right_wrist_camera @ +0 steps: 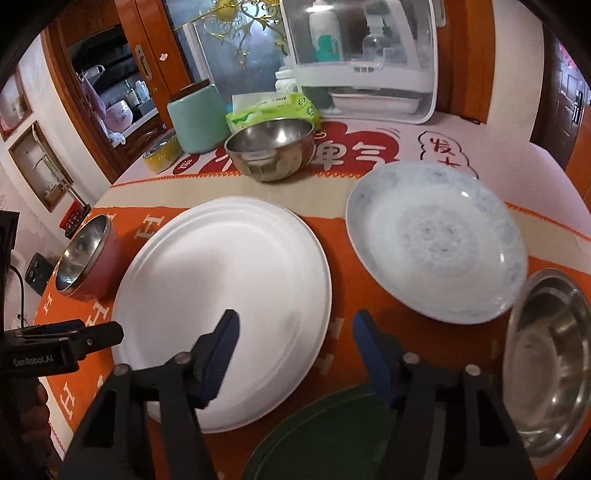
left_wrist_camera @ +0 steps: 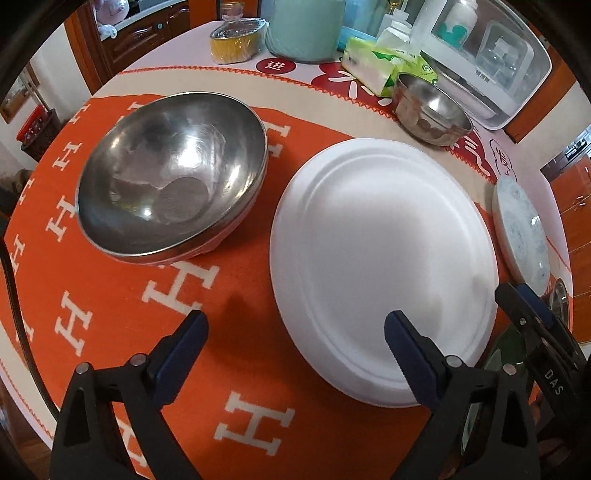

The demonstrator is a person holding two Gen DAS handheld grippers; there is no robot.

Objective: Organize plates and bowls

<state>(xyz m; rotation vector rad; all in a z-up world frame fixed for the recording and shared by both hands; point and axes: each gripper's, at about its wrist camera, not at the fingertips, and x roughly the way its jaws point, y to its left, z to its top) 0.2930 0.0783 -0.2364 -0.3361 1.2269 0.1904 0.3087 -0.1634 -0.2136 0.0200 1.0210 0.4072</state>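
Left hand-held gripper (left_wrist_camera: 295, 332): jaws spread wide, released, nothing between the pads; left finger over bare cloth, right finger (left_wrist_camera: 406, 358) overlapping the near rim of the plate in view.
Right hand-held gripper (right_wrist_camera: 295, 343): jaws parted, no pad seen pressing; they straddle the white plate's near-right edge, left finger (right_wrist_camera: 218, 354) over the plate, right finger over cloth. Contact: cannot tell.
Large round white plate (right_wrist_camera: 221, 302): flat on the orange cloth with white H letters (left_wrist_camera: 110, 314), mid desk (right_wrist_camera: 517, 162).
Large stainless steel bowl with pink outside (left_wrist_camera: 170, 184): left of the white plate, a strip of cloth between them.
Pale blue-patterned ceramic dish (right_wrist_camera: 436, 243): right of the white plate, narrow gap.
Small steel bowl (right_wrist_camera: 269, 151): behind both, near the green tissue pack (right_wrist_camera: 273, 110).
Shallow steel dish (right_wrist_camera: 550, 362): far right, partly cut off by the frame edge.
Dark green plate (right_wrist_camera: 325, 435): near edge, half hidden behind the right gripper's fingers.
Free room: cloth between the left gripper's fingers and in front of the big bowl.
Back clutter: mint cylinder (left_wrist_camera: 306, 29), white clear-fronted cabinet (right_wrist_camera: 362, 55); contents blurred.
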